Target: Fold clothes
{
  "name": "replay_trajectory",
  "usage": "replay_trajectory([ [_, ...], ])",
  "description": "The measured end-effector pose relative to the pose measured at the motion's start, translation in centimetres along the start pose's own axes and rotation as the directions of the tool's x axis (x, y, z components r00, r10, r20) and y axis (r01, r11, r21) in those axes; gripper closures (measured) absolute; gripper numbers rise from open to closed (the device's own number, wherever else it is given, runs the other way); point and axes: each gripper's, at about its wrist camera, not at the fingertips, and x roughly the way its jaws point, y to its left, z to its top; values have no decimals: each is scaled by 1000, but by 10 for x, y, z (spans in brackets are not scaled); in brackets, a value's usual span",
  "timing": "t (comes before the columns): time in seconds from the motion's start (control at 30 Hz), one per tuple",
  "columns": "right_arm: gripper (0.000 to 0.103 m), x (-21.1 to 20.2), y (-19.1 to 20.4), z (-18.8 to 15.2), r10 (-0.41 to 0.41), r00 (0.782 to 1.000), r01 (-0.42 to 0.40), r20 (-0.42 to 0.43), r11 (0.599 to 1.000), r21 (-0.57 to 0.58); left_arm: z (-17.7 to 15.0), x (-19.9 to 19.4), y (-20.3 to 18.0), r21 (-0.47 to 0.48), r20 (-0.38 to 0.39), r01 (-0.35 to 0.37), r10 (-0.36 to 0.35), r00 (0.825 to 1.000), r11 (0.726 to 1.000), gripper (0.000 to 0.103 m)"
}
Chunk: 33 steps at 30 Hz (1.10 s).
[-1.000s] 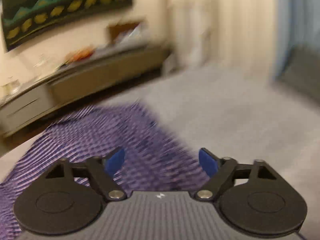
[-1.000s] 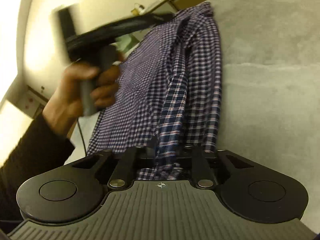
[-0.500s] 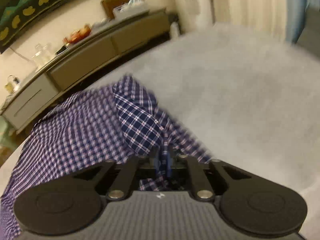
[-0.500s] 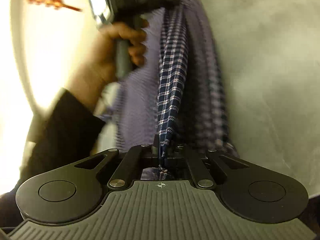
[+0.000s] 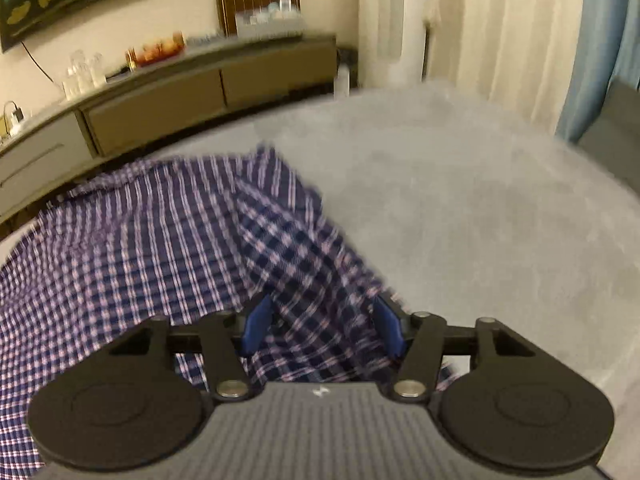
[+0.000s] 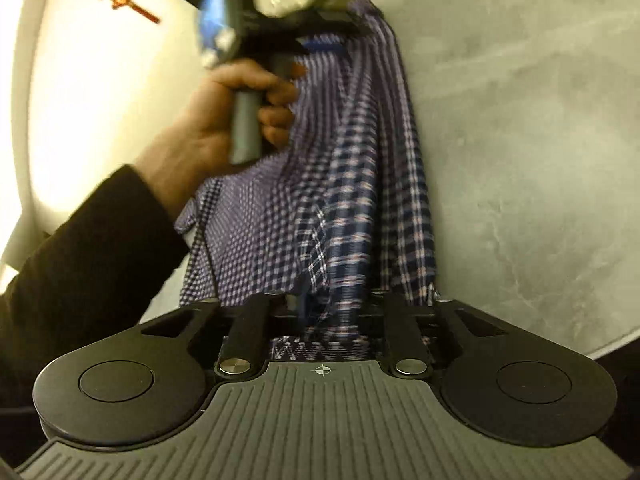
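Observation:
A blue and white checked shirt (image 5: 160, 240) lies crumpled on a grey surface (image 5: 460, 200). My left gripper (image 5: 323, 320) is open, its blue pads (image 5: 256, 320) standing either side of a raised fold of the shirt. In the right wrist view the shirt (image 6: 360, 160) runs from my right gripper (image 6: 336, 300) up to the left gripper (image 6: 328, 36), which a hand (image 6: 224, 120) holds. The right gripper's fingers stand slightly apart with bunched fabric between them, and cloth hides their tips.
A long low sideboard (image 5: 200, 96) with glassware runs along the far wall. Pale curtains (image 5: 500, 32) hang at the right, with a grey seat (image 5: 616, 128) beside them. The grey surface (image 6: 520, 120) stretches bare to the right of the shirt.
The left gripper shut on the shirt half a second ago and has now opened, letting the fold drop between its pads. The right gripper's fingers have widened from their tight pinch.

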Motion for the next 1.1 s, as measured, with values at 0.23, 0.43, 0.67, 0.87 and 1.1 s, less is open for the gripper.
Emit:
replay_trajectory([
  [0.23,43,-31,20,-1,-90,992,102,86,983,-149,-1,-55,32,-80,104,-8,16,994,997,43],
  [0.43,32,-63,31,48,-162,979,190,125,948,-256,-54,-133,101,-86,139,-126,137,981,988,37],
  [0.67,36,-37,59,85,-85,992,35,-97,900,-435,-94,-130,179,-183,17,-217,224,974,959,37],
  [0.87,44,39,66,166,-254,963,257,91,760,-598,-71,-112,174,-132,84,-195,207,975,972,37],
  [1.1,65,183,52,279,-407,913,342,42,701,-626,-32,-37,175,-63,-53,-258,254,966,964,49],
])
